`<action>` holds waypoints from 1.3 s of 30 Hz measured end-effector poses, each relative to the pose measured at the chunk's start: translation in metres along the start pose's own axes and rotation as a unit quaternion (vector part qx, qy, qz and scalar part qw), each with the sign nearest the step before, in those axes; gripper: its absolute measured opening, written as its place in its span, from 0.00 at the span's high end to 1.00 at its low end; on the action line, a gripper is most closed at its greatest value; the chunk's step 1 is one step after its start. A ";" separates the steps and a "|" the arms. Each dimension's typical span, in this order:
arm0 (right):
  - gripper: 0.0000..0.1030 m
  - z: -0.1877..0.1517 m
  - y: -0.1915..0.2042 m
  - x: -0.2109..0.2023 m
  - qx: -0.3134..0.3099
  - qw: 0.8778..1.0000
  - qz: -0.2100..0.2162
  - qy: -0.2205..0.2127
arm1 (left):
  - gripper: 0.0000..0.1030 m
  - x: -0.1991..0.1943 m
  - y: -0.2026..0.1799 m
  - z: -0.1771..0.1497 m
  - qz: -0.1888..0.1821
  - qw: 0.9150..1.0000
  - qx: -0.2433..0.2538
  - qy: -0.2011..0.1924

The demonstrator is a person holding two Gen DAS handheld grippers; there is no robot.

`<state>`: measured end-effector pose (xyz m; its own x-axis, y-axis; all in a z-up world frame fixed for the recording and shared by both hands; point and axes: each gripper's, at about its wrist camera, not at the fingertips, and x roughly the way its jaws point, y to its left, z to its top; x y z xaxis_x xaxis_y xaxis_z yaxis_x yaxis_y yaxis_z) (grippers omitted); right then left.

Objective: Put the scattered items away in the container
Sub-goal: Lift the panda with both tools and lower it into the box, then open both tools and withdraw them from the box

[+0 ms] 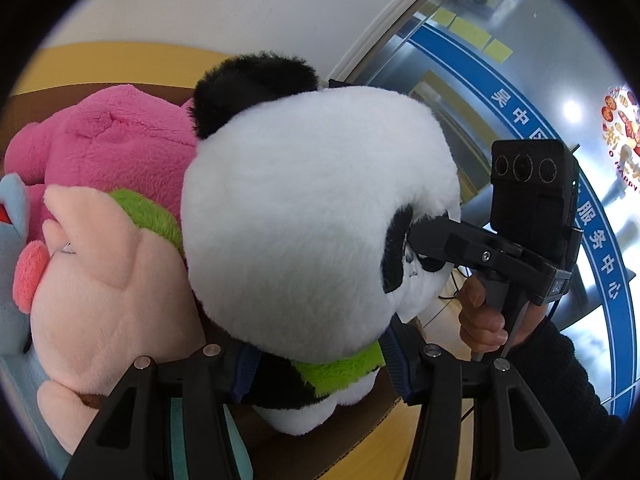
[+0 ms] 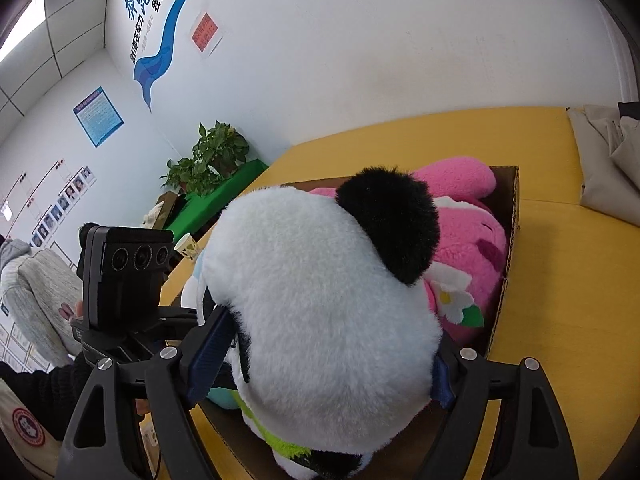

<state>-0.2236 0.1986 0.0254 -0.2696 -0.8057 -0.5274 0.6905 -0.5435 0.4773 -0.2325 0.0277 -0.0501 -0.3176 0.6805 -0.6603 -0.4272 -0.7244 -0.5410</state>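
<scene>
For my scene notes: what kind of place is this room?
Probably an office or a public service centre, not a home. The wall carries a blue slogan and rows of staff photos, and a glass door bears a blue lettered band.

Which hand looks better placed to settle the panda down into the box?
Right, I'd guess. The right gripper holds the panda by its head, over the cardboard box. The left gripper grips lower, at the green scarf, crowded by the pig plush.

The panda plush (image 2: 320,320) hides most of the cardboard box (image 2: 508,248) and toys beneath
</scene>
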 end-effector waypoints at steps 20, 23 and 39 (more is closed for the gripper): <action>0.00 -0.032 0.021 -0.033 0.036 0.998 -0.042 0.001 | 0.48 -0.066 -0.025 -0.037 0.101 0.992 0.007 -0.076; 0.00 -0.039 0.068 -0.066 -0.015 0.998 -0.048 -0.039 | 0.40 -0.123 -0.028 -0.052 0.133 0.981 0.003 -0.141; 0.00 -0.124 0.203 -0.042 0.018 0.936 -0.344 -0.074 | 0.23 -0.198 -0.047 -0.135 0.327 0.921 0.001 -0.209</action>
<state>0.0111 0.1519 0.0570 -0.7340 -0.2855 -0.6162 0.2978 -0.9508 0.0859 -0.0354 -0.0878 0.0352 -0.8063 0.0812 -0.5859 -0.0299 -0.9949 -0.0966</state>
